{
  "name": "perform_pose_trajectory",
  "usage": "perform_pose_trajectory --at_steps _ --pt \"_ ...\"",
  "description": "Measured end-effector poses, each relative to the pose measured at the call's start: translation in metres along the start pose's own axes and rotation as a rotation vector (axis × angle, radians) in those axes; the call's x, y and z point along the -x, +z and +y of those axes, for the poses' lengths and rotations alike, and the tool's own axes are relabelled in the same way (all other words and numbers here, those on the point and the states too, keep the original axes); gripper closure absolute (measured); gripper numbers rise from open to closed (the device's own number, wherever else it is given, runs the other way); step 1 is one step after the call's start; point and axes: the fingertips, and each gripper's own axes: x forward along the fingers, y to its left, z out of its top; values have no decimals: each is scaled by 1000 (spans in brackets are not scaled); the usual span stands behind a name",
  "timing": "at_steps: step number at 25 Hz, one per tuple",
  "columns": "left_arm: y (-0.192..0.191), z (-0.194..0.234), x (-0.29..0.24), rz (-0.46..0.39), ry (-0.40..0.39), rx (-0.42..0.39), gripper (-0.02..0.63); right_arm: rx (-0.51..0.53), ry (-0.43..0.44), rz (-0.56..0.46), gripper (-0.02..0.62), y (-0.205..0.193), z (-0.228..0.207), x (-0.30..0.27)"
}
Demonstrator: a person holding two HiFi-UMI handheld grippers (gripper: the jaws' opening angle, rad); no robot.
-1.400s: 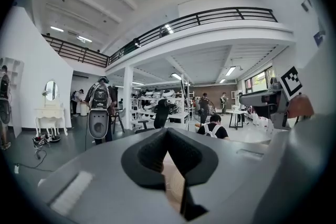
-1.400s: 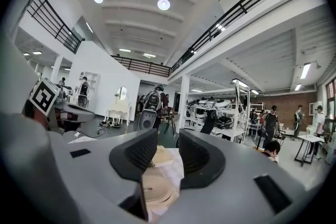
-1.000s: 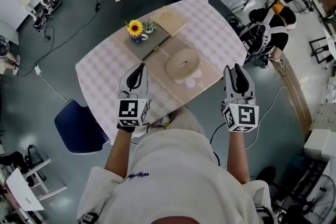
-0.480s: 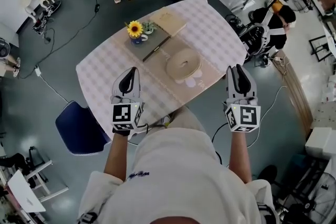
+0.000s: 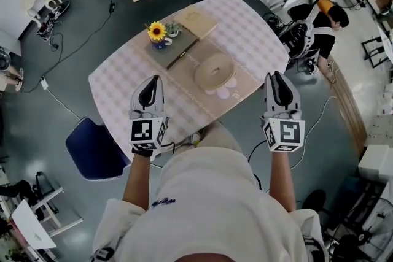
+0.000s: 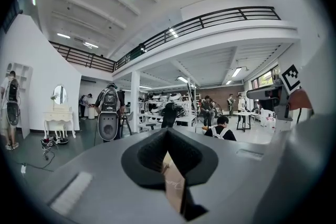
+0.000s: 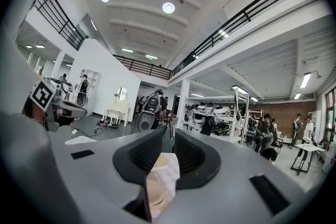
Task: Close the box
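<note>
The box (image 5: 182,40) lies open at the far side of the table (image 5: 116,89): a dark tray with its tan lid (image 5: 196,23) folded back beside it. In the head view both grippers hang near the table's front edge, well short of the box. My left gripper (image 5: 150,90) is over the front left of the table, and in the left gripper view (image 6: 167,134) its tips meet with nothing between them. My right gripper (image 5: 279,88) is off the table's front right corner; in the right gripper view (image 7: 169,136) its jaws are closing, a narrow gap left and nothing in it.
A sunflower in a small pot (image 5: 158,33) stands next to the box. A round tan roll (image 5: 215,72) lies on a tan mat in front of it. A blue chair (image 5: 92,147) is at the table's left. Seated people and desks are at the far right.
My left gripper has moved a little left and back toward the table's front edge. The right gripper has hardly moved.
</note>
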Motion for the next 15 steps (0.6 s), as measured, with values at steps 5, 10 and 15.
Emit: perform_pose_trajectory --at_steps 5,10,15 --pt "3 -1 -1 -10 -4 22 604 -3 -13 -28 548 10 -2 3" --pt "3 -3 0 -12 -10 11 603 -4 -13 -36 563 12 -1 4" --pt "6 -3 0 -18 -14 4 604 8 -10 -35 571 15 1 3"
